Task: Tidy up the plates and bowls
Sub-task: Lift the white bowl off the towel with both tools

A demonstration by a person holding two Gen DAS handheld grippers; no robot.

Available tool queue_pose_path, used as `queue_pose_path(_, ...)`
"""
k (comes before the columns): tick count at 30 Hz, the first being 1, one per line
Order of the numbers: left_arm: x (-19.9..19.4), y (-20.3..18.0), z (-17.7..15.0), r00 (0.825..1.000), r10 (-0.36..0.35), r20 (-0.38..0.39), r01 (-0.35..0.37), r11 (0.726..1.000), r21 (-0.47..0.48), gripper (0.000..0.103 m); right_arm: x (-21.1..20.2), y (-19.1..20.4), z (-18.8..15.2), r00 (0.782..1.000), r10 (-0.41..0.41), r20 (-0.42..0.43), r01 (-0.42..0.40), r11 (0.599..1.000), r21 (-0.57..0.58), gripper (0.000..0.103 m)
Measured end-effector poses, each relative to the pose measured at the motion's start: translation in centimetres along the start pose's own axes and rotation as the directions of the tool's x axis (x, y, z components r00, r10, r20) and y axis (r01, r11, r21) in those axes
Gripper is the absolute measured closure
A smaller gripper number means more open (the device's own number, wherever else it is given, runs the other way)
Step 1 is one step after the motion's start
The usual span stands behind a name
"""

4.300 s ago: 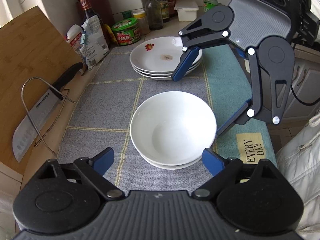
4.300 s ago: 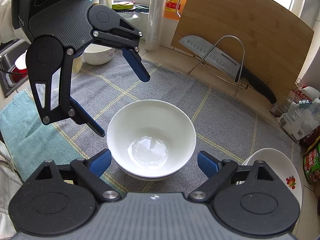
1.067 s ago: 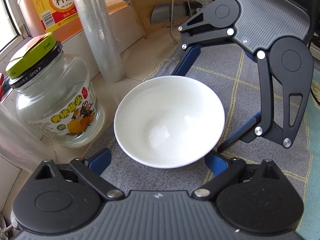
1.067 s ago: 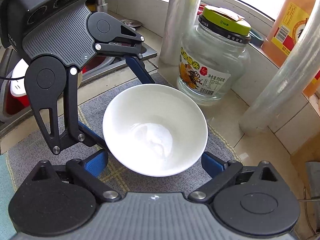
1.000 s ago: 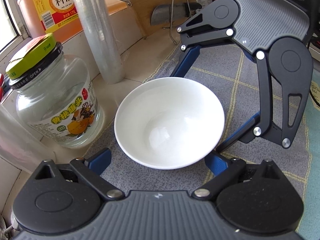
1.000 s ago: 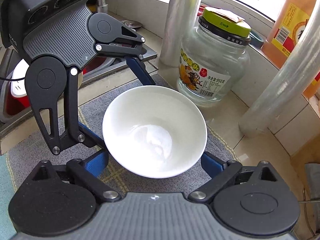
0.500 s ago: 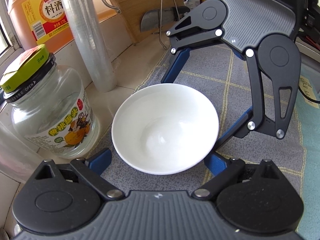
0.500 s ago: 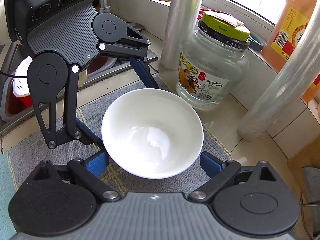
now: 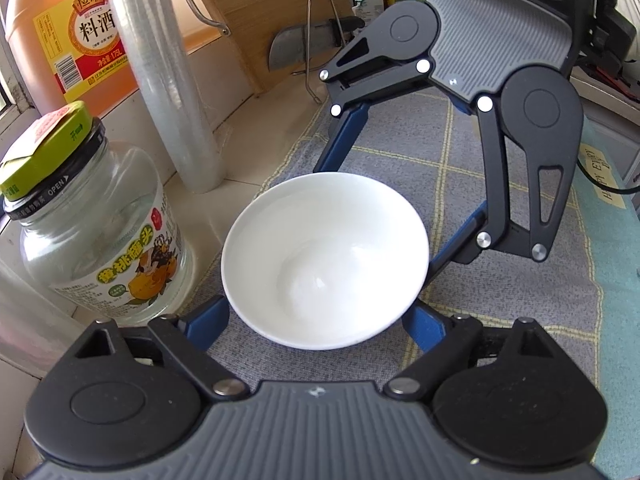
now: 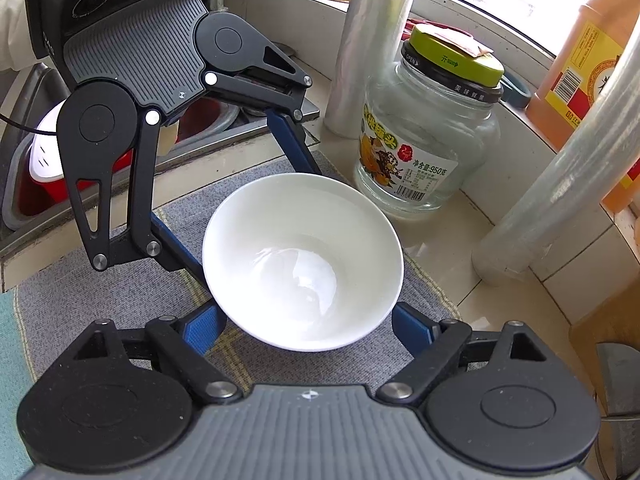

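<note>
A plain white bowl [image 9: 324, 256] [image 10: 302, 260] sits between both grippers at the corner of the grey checked mat [image 9: 500, 280]. My left gripper [image 9: 314, 320] has its blue fingers tucked under the rim against the bowl's lower wall, and its jaws are closing. From the opposite side my right gripper [image 10: 308, 328] does the same, jaws closing too. All the fingertips are hidden beneath the bowl. The right gripper's far finger [image 9: 344, 140] and the left gripper's far finger [image 10: 294, 144] each slant down behind the rim. I cannot tell whether the bowl rests on the mat.
A glass jar with a green lid [image 9: 92, 232] [image 10: 428, 136] stands close beside the bowl. A cling-film roll [image 9: 160, 72], an orange bottle [image 9: 60, 40], a cutting board [image 9: 260, 12] and a racked knife [image 9: 304, 44] line the wall. A sink [image 10: 40, 160] lies past the mat.
The bowl came off a stack in the middle of the mat and now sits by the jar. Over the last second both finger pairs drew in under it.
</note>
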State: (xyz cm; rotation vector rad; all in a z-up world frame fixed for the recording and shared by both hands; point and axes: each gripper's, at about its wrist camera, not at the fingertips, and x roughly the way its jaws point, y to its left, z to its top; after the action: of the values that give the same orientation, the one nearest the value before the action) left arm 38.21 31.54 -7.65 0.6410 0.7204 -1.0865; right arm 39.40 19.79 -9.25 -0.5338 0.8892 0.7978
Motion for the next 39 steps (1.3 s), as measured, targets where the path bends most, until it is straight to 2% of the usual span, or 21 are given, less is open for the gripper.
queue_pose_path(10,0.1,0.0,0.5,1.0,-0.008,0.0,0.008,1.0,0.003,0.011,-0.1,0.4,0.1,1.0,-0.007,0.0,0.007,1.0,0.0,0.011)
queue_pose_path(20,0.2,0.0,0.6,1.0,-0.011,-0.004,0.011,1.0,0.018,0.011,0.5,-0.3,0.0,0.999,0.033,-0.014,-0.033,0.999,0.024,0.01)
queue_pose_path(26,0.2,0.0,0.7,1.0,-0.012,-0.007,0.012,1.0,0.012,0.011,0.4,-0.1,0.0,1.0,0.03,0.0,-0.029,0.999,0.03,0.012)
queue_pose_path(39,-1.6,-1.6,1.6,1.0,-0.005,0.008,0.004,1.0,0.019,0.011,-2.4,1.9,-0.1,1.0,0.003,0.016,-0.003,1.0,0.013,0.012)
